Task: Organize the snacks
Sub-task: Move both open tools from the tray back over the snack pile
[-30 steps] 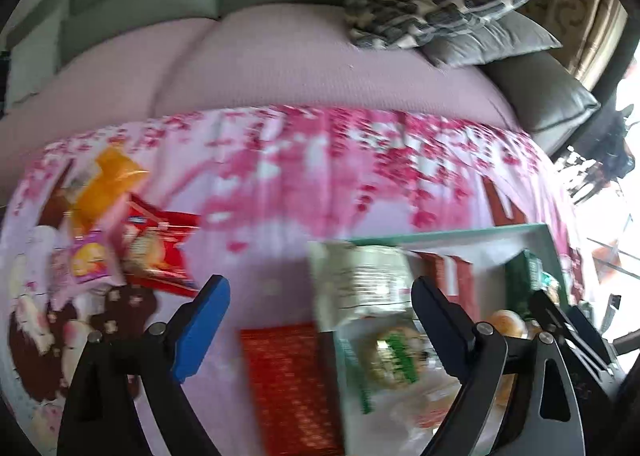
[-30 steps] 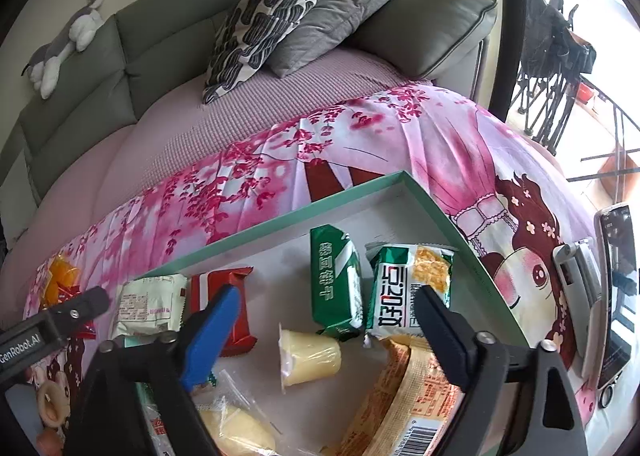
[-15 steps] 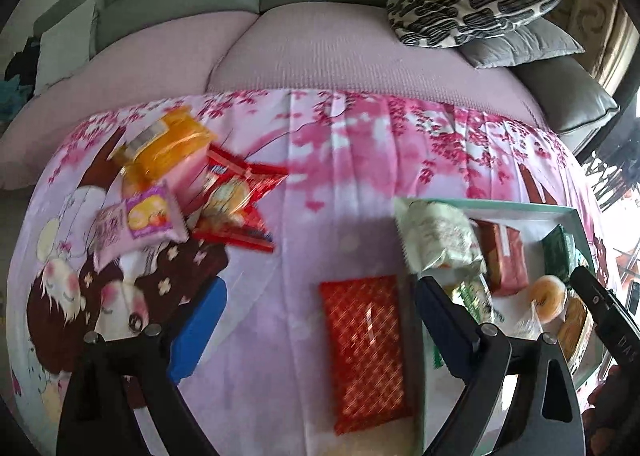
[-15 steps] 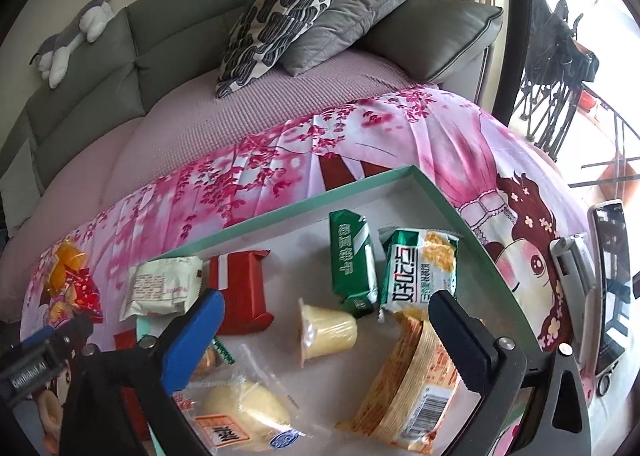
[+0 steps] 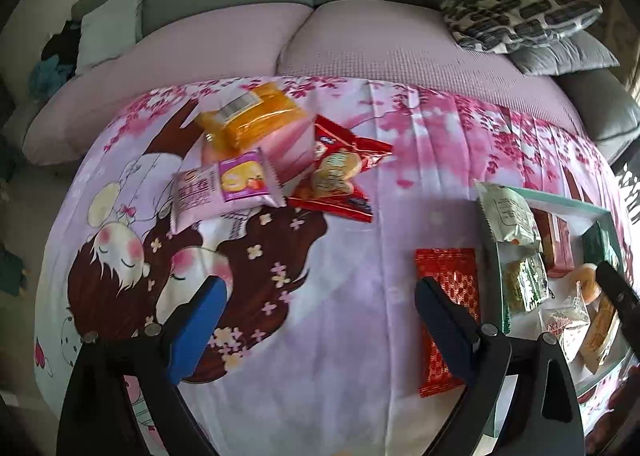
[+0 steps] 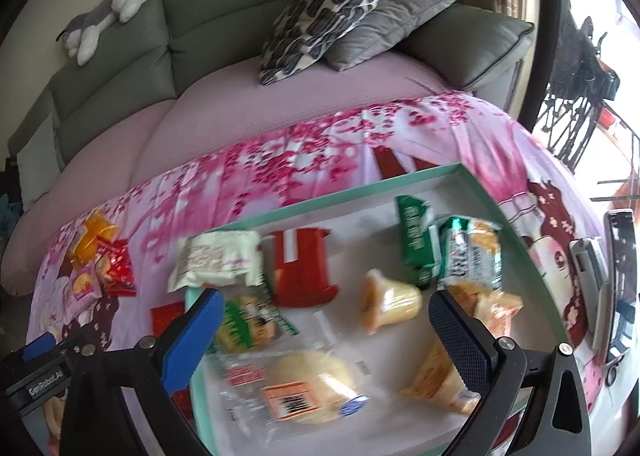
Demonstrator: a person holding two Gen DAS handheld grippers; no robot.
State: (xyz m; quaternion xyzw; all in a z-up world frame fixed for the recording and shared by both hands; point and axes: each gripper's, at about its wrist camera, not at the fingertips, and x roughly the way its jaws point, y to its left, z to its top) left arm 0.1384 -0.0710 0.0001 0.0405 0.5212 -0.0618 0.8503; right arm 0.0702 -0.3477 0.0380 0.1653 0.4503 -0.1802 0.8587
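Observation:
A teal-rimmed tray [image 6: 348,192] holds several snack packets: a red pack [image 6: 302,266], green packs [image 6: 414,240], a jelly cup [image 6: 390,302] and a clear-wrapped bun [image 6: 308,386]. My right gripper [image 6: 324,330] is open and empty above the tray. My left gripper [image 5: 320,320] is open and empty over the pink cloth. Ahead of it lie an orange pack [image 5: 250,116], a pink pack [image 5: 224,186] and a red cookie pack [image 5: 338,176]. A flat red packet [image 5: 448,312] lies beside the tray's left rim [image 5: 500,288].
A white pack [image 6: 218,258] overhangs the tray's left rim. A phone [image 6: 620,280] and a device [image 6: 590,264] lie right of the tray. A sofa with cushions [image 6: 332,12] and a plush toy [image 6: 104,12] stands behind.
My left gripper has swung left, away from the tray, over the loose packs on the cloth. My right gripper has pulled back and up a little over the tray.

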